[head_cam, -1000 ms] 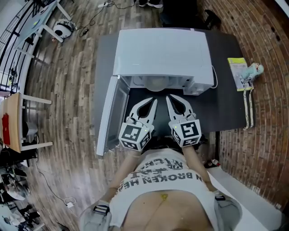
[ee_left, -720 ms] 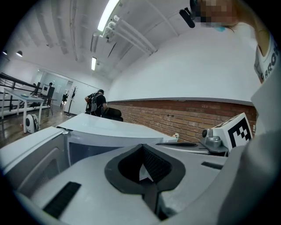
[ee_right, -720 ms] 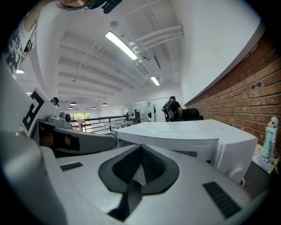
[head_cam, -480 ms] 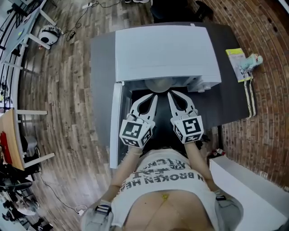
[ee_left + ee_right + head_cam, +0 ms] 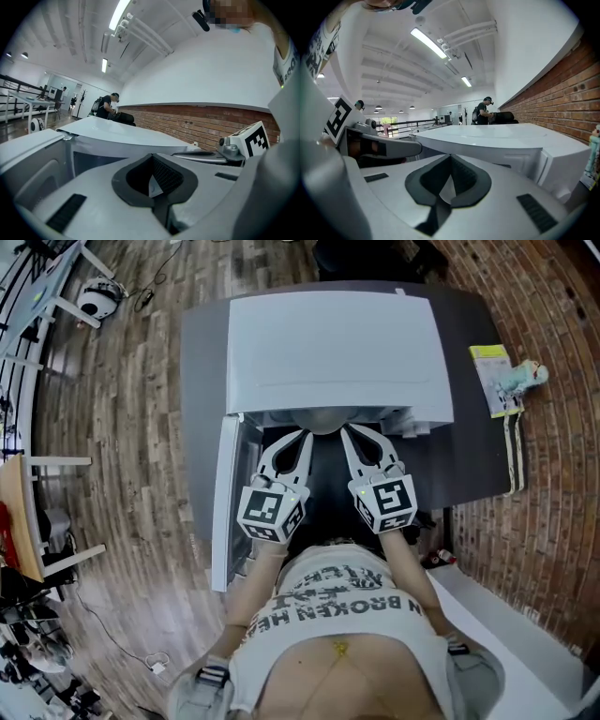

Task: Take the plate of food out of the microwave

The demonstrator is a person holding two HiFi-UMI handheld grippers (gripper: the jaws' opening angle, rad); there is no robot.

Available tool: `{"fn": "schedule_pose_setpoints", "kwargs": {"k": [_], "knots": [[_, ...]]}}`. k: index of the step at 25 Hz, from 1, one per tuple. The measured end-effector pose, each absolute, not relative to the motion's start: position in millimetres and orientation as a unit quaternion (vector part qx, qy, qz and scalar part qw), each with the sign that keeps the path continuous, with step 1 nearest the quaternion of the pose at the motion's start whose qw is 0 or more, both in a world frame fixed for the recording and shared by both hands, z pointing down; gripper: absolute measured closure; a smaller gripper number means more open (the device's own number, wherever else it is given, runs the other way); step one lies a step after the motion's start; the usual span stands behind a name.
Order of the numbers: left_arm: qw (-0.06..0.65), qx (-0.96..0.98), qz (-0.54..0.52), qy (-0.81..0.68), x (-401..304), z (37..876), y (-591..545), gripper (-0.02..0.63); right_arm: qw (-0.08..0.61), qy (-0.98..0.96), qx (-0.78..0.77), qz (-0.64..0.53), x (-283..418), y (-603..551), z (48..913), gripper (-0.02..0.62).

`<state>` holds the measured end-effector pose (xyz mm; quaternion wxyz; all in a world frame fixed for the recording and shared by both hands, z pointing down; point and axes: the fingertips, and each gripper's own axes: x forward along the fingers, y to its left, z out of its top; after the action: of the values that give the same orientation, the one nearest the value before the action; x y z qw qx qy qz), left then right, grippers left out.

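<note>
The white microwave [image 5: 333, 348] sits on the dark table [image 5: 473, 451], filling most of its far half. Its door [image 5: 225, 502] is swung open toward you along the table's left edge.

The plate [image 5: 323, 421] is still inside. Only a pale, rounded part of it shows at the mouth of the oven, under the front lip of the microwave's top. From the head view you cannot make out any food on it.

You hold both grippers side by side over the near half of the table, angled in toward the opening. Your left gripper [image 5: 302, 437] has its tip just left of the plate's visible edge. Your right gripper [image 5: 345, 430] has its tip just right of that edge. Whether either tip touches the plate cannot be told.

In the left gripper view, the two jaws are closed with their tips together. A pale sliver shows in the dark hollow behind the tips, and I cannot tell what it is. The right gripper view shows the same closed jaws and the same pale sliver.

At the table's right edge lie a yellow-green booklet [image 5: 494, 376] and, just beside it, a small teal plush toy [image 5: 523, 376], well apart from the microwave's opening.
</note>
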<state>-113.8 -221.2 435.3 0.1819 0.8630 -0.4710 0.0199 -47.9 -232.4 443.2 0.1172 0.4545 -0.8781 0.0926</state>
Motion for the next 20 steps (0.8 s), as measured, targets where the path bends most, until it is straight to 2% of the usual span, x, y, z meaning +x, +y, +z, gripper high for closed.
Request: {"fn": "schedule_pose_setpoints", "kwargs": {"k": [20], "knots": [[0.205, 0.837, 0.037, -0.506, -114, 462, -244, 0.6, 0.131, -0.884, 0.431, 0.127, -33, -258, 472, 0.588]]}}
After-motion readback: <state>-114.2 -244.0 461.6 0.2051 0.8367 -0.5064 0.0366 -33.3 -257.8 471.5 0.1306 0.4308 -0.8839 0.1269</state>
